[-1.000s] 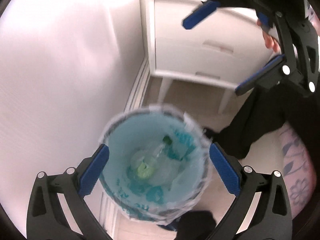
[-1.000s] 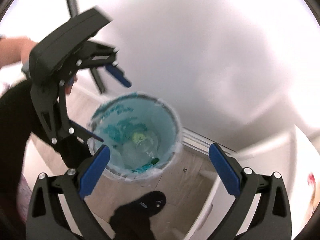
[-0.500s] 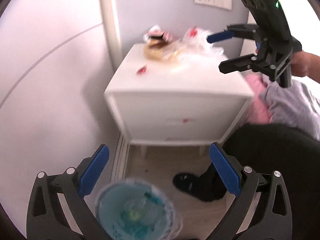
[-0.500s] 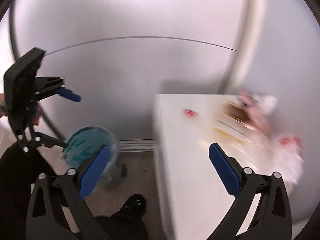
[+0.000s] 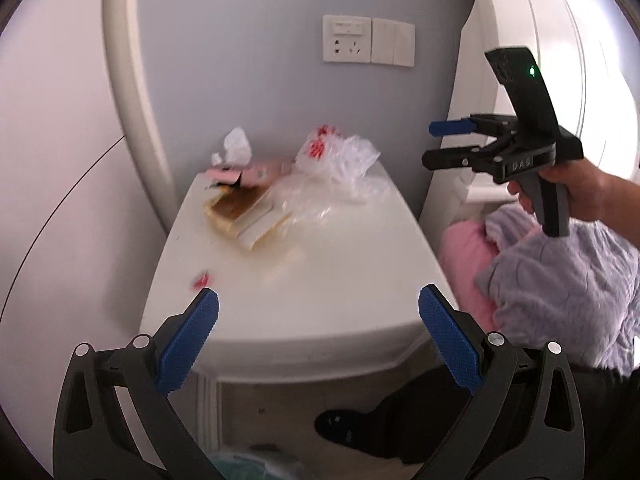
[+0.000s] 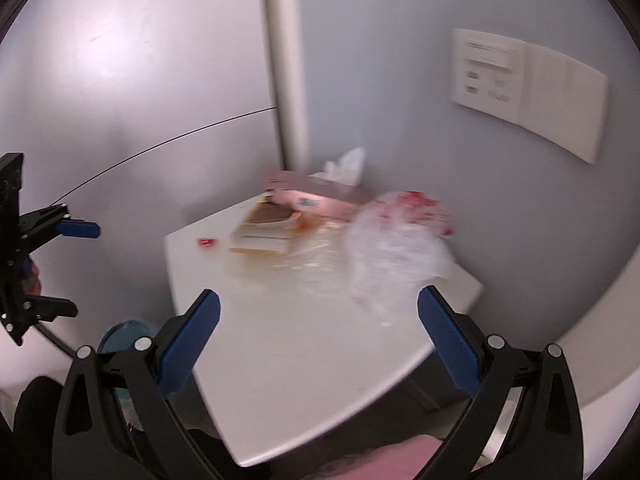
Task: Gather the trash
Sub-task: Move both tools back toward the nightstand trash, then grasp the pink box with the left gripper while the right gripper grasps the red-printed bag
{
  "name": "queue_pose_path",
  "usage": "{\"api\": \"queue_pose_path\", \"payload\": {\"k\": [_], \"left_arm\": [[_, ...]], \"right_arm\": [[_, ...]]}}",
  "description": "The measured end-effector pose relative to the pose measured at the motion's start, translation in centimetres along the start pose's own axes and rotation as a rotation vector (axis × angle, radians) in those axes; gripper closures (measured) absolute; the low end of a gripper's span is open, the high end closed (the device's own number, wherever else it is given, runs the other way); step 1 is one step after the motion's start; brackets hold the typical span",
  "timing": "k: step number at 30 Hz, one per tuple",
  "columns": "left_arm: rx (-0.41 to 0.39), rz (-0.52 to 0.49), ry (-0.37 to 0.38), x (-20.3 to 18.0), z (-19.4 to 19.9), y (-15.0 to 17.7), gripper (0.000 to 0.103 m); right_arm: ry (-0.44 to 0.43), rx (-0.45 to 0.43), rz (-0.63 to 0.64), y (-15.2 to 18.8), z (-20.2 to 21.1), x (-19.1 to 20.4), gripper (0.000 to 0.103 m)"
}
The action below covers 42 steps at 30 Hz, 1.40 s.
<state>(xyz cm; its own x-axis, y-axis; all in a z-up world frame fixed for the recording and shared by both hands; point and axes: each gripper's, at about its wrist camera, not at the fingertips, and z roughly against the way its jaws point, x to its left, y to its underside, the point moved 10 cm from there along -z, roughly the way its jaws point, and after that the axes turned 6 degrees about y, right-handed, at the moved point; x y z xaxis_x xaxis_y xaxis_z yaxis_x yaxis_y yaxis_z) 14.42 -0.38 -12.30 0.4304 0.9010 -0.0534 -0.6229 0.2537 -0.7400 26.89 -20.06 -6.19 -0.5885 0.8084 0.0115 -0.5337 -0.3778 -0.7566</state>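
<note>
Step in hand, I'd judge: reaching for the next piece of trash. Crumpled plastic bag (image 6: 394, 256) sits at the worktop (image 5: 320, 280) back right corner, red wrapper (image 5: 201, 279) near its left edge, bin (image 6: 120, 334) on the floor left of it. Left tongs (image 5: 318, 332) and right tongs (image 6: 318, 334) both spread wide, empty, touching nothing. Next: close on the bag

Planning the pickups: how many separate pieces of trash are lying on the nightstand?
3 that I can tell: a small red wrapper near the left edge, a clear plastic bag at the back right, clear film beside the books. More may be hidden.
</note>
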Motion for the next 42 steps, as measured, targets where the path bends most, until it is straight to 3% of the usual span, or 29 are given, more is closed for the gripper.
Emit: {"api": "queue_pose_path", "payload": {"k": [4, 18, 24, 42], "left_arm": [[0.005, -0.032, -0.003, 0.0, -1.2, -2.4, 0.006], [0.057, -0.133, -0.013, 3.1, -7.4, -8.7, 0.006], [0.082, -0.162, -0.017, 6.3, -11.2, -11.5, 0.006], [0.193, -0.217, 0.046, 10.7, -20.1, -12.2, 0.006]], "right_arm": [[0.022, 0.006, -0.026, 0.2, -0.4, -2.2, 0.006], [0.019, 0.050, -0.121, -0.6, -5.2, -4.4, 0.006], [0.005, 0.082, -0.180, -1.2, -7.3, -5.0, 0.006], [0.009, 0.147, -0.165, -1.4, -12.8, -5.7, 0.006]]}}
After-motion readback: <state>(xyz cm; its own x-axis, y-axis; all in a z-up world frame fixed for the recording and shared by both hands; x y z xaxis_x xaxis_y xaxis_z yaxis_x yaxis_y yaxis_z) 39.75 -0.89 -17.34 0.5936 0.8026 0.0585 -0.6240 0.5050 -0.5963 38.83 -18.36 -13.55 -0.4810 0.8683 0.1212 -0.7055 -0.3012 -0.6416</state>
